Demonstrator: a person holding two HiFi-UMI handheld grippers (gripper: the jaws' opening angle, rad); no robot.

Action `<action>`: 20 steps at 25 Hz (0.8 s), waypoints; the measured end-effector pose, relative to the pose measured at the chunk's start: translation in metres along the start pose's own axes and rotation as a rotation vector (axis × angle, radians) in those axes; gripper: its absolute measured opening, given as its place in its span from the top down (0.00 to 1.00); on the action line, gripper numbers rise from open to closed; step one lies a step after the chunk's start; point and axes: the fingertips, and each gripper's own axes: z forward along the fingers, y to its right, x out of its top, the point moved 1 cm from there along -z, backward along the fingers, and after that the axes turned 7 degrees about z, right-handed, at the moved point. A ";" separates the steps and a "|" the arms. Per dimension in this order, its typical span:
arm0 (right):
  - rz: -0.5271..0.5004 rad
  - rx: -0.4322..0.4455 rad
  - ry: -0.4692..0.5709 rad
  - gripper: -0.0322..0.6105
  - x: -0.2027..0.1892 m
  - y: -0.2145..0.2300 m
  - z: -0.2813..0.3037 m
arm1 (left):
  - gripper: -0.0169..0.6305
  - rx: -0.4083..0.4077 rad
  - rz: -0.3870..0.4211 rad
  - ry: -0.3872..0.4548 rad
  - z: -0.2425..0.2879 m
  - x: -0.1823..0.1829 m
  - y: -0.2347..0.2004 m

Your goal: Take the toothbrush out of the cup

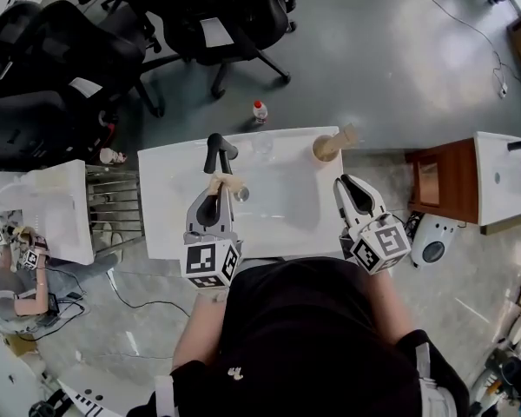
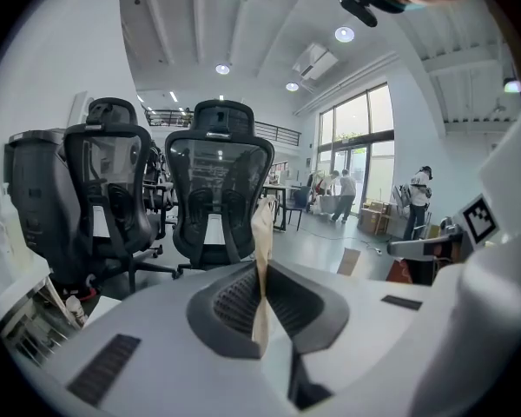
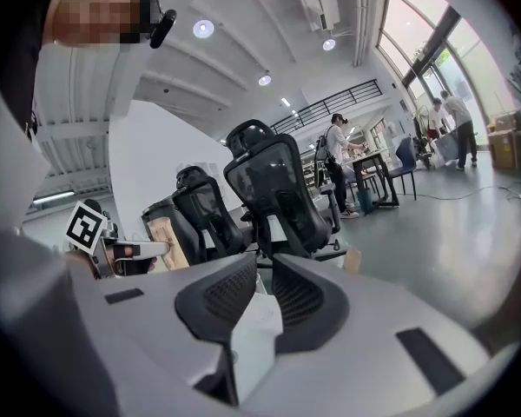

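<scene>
On the white sink top (image 1: 161, 207) in front of the person, a black faucet (image 1: 217, 150) stands at the back left and a wooden cup (image 1: 325, 149) sits at the back right corner, with a pale piece jutting past its rim that cannot be told apart.

The toothbrush (image 1: 227, 183) is out of the cup and well apart from it. It is pinched in the left gripper (image 1: 214, 189), just in front of the faucet and over the basin. In the left gripper view the jaws are clenched on its pale, thin handle (image 2: 262, 268), which stands upright between the ribbed pads and rises above them.

The right gripper (image 1: 352, 183) hovers over the sink's right edge, near the cup but not touching it. In the right gripper view its jaws (image 3: 262, 281) are drawn close with only a narrow slit between them, and nothing sits in that slit.

Each gripper carries a cube with black-and-white square markers, left (image 1: 210, 263) and right (image 1: 380, 246); these are patterns, not words.

Beyond the sink a small bottle with a red cap (image 1: 260, 110) stands on the grey floor, its label too small to read. Black office chairs (image 1: 217, 16) fill the space behind it, one with a white sheet on the seat whose print cannot be made out.
</scene>
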 end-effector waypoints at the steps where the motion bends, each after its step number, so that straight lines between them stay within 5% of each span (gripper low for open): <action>1: 0.003 -0.007 -0.003 0.84 -0.003 0.003 0.000 | 0.93 -0.003 0.001 -0.006 0.001 -0.003 0.000; 20: 0.045 -0.097 -0.054 0.81 -0.027 0.089 0.017 | 0.93 0.028 -0.002 -0.114 0.001 -0.027 0.017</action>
